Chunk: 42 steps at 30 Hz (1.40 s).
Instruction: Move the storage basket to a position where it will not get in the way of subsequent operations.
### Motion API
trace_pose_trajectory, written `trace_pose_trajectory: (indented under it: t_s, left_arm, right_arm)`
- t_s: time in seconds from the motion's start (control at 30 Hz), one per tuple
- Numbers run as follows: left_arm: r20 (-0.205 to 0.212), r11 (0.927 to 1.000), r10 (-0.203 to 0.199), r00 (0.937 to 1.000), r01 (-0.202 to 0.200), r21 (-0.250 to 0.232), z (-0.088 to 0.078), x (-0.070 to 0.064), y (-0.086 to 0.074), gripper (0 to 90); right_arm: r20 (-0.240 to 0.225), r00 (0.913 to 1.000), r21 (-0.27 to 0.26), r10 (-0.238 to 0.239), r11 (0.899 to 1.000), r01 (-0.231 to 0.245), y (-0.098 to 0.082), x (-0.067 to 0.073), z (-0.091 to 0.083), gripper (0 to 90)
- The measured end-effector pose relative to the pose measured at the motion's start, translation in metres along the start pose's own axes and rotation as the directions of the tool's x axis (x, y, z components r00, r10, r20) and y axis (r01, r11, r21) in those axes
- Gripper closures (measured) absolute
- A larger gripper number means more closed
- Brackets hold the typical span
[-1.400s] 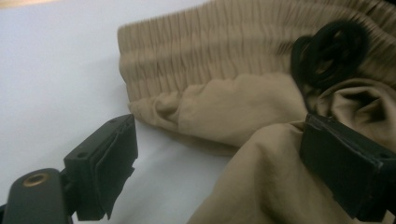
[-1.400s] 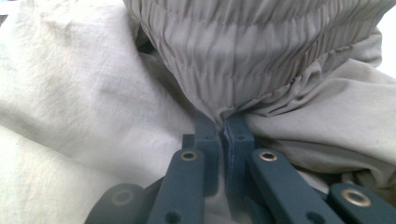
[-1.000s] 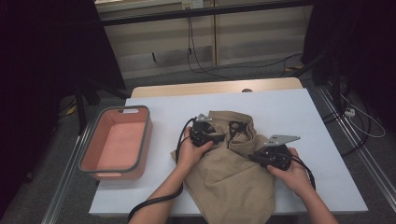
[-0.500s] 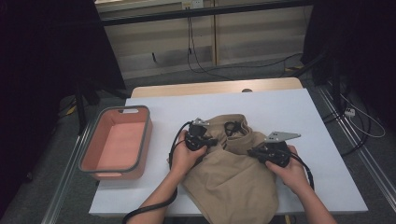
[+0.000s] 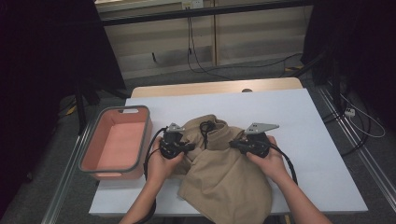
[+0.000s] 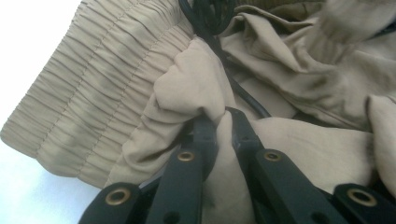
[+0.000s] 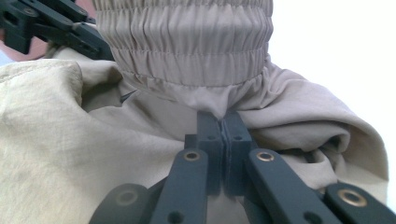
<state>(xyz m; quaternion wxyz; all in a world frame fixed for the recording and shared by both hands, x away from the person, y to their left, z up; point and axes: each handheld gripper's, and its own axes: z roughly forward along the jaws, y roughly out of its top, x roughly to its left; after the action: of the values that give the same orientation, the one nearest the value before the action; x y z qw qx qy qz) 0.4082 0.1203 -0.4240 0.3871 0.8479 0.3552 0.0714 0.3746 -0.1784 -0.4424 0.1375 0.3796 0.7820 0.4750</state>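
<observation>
Tan trousers (image 5: 224,182) with a gathered elastic waistband (image 7: 187,42) and a black drawstring (image 5: 205,127) lie crumpled on the white table (image 5: 303,121), hanging over its near edge. My left gripper (image 5: 189,147) is at the left of the waist. Its jaws have just been closing and now pinch a fold of the cloth (image 6: 222,116) beside the drawstring (image 6: 210,18). At the right of the waist, my right gripper (image 5: 233,144) is shut on cloth just under the waistband (image 7: 223,119). The left gripper (image 7: 51,25) shows beyond the cloth.
A pink bin with a grey rim (image 5: 144,135) stands at the table's left edge, close to my left hand. Bare white tabletop stretches behind and to the right of the trousers. Cables trail from both grippers toward the near edge.
Both hands have moved left, the right one also away from the near edge. The trousers have been dragged left with them, toward the bin.
</observation>
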Motion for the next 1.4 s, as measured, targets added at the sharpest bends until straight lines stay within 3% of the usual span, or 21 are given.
trace_pose_trajectory:
  t_s: [0.17,0.33,0.47,0.63,0.67,0.73,0.83,0.9,0.97,1.07,1.13,1.2,1.27,1.37,1.4]
  left_arm:
    - [-0.012,0.9999,0.011,0.9999,-0.01,0.006,0.003,0.001,-0.002,84.6]
    - [-0.016,0.9999,0.016,0.9997,-0.016,0.0,0.003,0.002,-0.001,84.6]
    - [-0.021,0.9997,0.025,0.9995,-0.025,-0.004,0.003,0.001,0.0,84.5]
    - [-0.027,0.9993,0.036,0.999,-0.036,-0.007,0.004,0.0,0.001,84.5]
    - [-0.026,0.9992,0.039,0.9989,-0.039,-0.005,0.004,0.001,0.001,84.5]
    - [-0.023,0.9993,0.035,0.9991,-0.036,-0.007,0.004,0.001,0.002,84.5]
    - [-0.032,0.9992,0.039,0.9987,-0.039,-0.012,0.005,0.001,0.003,84.5]
    - [-0.03,0.9995,0.029,0.9991,-0.03,-0.015,0.006,0.0,0.003,84.4]
    - [-0.03,0.9994,0.031,0.9991,-0.031,-0.015,0.006,0.0,0.003,84.5]
    - [-0.027,0.9992,0.038,0.9989,-0.038,-0.014,0.005,0.0,0.004,84.5]
    - [-0.027,0.9992,0.037,0.999,-0.037,-0.017,0.005,0.0,0.004,84.4]
    - [-0.033,0.999,0.039,0.9987,-0.04,-0.021,0.005,0.0,0.005,84.4]
    - [-0.038,0.9987,0.048,0.9981,-0.049,-0.017,0.004,0.001,0.005,84.5]
    - [-0.045,0.9986,0.049,0.9978,-0.05,-0.02,0.003,0.0,0.006,84.5]
    - [-0.044,0.9987,0.043,0.9981,-0.044,-0.024,0.003,0.0,0.006,84.5]
  right_arm:
    - [0.032,0.9991,-0.016,0.028,0.999,-0.028,0.001,-0.011,-0.016,88.8]
    - [0.076,0.9926,-0.048,0.094,0.995,-0.09,-0.005,-0.028,-0.034,89.3]
    - [0.117,0.9888,-0.028,0.092,0.996,-0.09,-0.009,-0.032,-0.038,89.3]
    - [0.141,0.989,0.002,0.046,0.999,-0.047,-0.007,-0.029,-0.039,88.7]
    - [0.137,0.9899,0.003,0.038,0.999,-0.038,-0.006,-0.028,-0.039,85.5]
    - [0.122,0.9926,0.004,0.005,1.0,-0.006,-0.004,-0.023,-0.037,61.0]
    - [0.168,0.9851,-0.004,-0.036,0.999,0.037,0.002,-0.014,-0.034,32.0]
    - [0.19,0.9797,-0.01,-0.064,0.998,0.067,0.006,-0.008,-0.03,25.1]
    - [0.173,0.9807,0.005,-0.091,0.996,0.092,0.01,-0.003,-0.022,22.1]
    - [0.193,0.9708,0.076,-0.142,0.989,0.129,0.009,-0.002,-0.004,28.7]
    - [0.193,0.974,0.095,-0.118,0.99,0.101,0.005,-0.008,0.006,36.4]
    - [0.18,0.9793,0.079,-0.093,0.994,0.079,0.003,-0.013,0.011,71.8]
    - [0.155,0.9874,0.043,-0.032,0.999,0.025,0.003,-0.02,0.009,86.8]
    - [0.19,0.9818,0.026,-0.011,1.0,0.006,0.004,-0.029,-0.003,89.5]
    - [0.211,0.9771,-0.001,0.024,1.0,-0.024,0.004,-0.035,-0.012,89.7]
